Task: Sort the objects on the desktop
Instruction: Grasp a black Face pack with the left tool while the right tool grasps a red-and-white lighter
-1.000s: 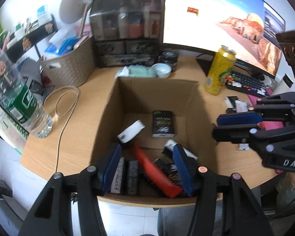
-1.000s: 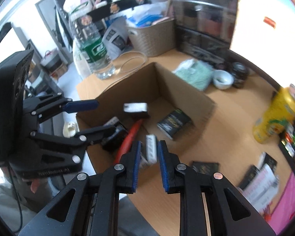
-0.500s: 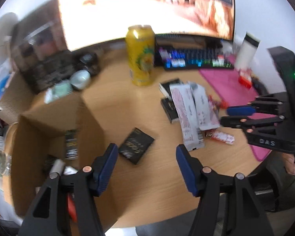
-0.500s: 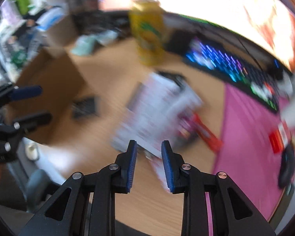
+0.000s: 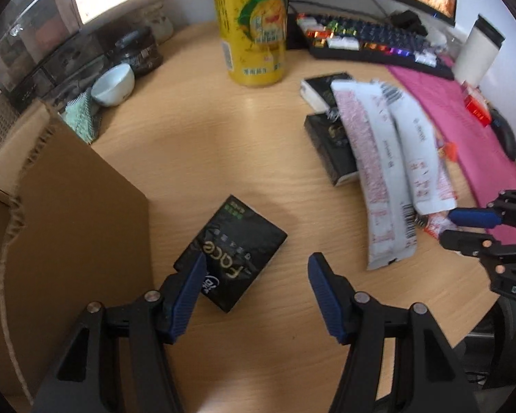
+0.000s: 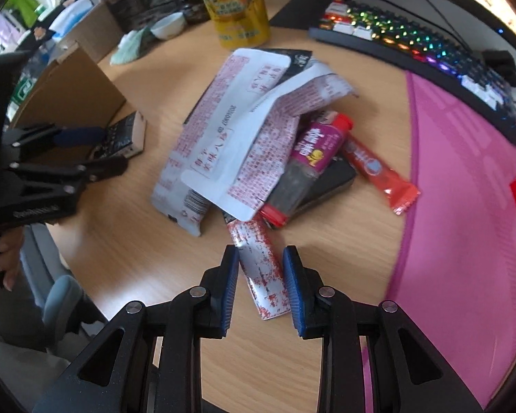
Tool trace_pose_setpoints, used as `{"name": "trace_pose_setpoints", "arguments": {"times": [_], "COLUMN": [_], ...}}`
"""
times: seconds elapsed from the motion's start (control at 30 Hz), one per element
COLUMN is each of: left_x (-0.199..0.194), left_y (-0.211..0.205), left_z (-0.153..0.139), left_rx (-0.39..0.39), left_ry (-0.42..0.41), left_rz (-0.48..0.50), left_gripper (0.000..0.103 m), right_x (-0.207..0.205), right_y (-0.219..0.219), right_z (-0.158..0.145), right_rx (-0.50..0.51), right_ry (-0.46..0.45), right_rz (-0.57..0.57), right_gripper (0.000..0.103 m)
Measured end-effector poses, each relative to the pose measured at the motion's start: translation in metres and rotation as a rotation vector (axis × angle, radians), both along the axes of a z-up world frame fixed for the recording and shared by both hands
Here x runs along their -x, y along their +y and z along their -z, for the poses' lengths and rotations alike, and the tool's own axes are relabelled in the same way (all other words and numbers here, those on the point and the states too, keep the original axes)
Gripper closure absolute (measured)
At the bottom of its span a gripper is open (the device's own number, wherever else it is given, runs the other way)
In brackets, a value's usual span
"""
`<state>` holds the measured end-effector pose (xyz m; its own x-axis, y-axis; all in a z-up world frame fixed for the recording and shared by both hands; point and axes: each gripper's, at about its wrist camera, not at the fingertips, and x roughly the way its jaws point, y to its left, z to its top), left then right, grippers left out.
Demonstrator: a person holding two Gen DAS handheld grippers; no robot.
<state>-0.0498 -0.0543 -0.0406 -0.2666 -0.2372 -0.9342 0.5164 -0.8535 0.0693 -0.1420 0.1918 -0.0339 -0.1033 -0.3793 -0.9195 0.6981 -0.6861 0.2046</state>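
Note:
My left gripper (image 5: 254,272) is open just above a black "Face" box (image 5: 232,253) that lies flat on the desk beside the cardboard box (image 5: 68,213). My right gripper (image 6: 260,265) is open, its jaws either side of a red-and-white sachet (image 6: 263,272) on the desk, not closed on it. Beyond it lies a pile of white-and-pink pouches (image 6: 244,130), a purple-and-red packet (image 6: 313,148), a red stick packet (image 6: 378,172) and black boxes (image 5: 330,151). The left gripper also shows in the right wrist view (image 6: 96,148), and the right gripper in the left wrist view (image 5: 461,225).
A yellow pineapple can (image 5: 253,24) stands behind the pile. A lit keyboard (image 6: 430,55) and a pink mat (image 6: 464,189) lie to the right. A white bowl (image 5: 113,84), a green cloth (image 5: 81,120) and dark drawers (image 5: 51,65) sit at the back left. The desk's front edge is close.
Both grippers swung from over the cardboard box to the right part of the desk. The left gripper dropped down over the black box. The right gripper came down around the red-and-white sachet and opened slightly.

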Motion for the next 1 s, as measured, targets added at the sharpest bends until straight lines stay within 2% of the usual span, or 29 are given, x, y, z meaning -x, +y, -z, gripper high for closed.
{"name": "trace_pose_setpoints", "arguments": {"times": [0.1,0.37,0.57,0.67,0.77,0.93,1.0], "left_x": [0.002,0.0,-0.003,-0.005,-0.003,0.005,0.003], "left_y": [0.004,0.014,0.038,0.036,0.026,0.018,0.018], "left_z": [0.002,0.001,-0.009,-0.015,-0.009,0.01,0.014], "left_rx": [0.02,-0.036,-0.153,-0.097,-0.069,-0.085,-0.114], "left_ry": [-0.006,0.012,0.061,0.065,0.042,-0.001,-0.009], "left_rz": [0.005,0.031,0.12,0.093,0.057,0.049,0.042], "left_gripper": [0.031,0.03,0.03,0.03,0.03,0.03,0.032], "right_x": [-0.001,-0.01,-0.016,-0.015,-0.011,-0.008,-0.011], "right_y": [-0.004,-0.008,0.005,0.009,0.01,0.005,0.002], "right_z": [0.0,0.0,0.0,0.0,-0.001,0.0,-0.001], "right_rx": [-0.001,0.005,0.001,0.003,0.014,0.02,0.003], "right_ry": [0.017,0.011,0.006,0.0,-0.004,0.004,0.016], "right_rz": [-0.015,-0.05,-0.03,-0.017,-0.005,-0.003,-0.015], "right_gripper": [0.074,0.075,0.075,0.075,0.075,0.075,0.075]}}
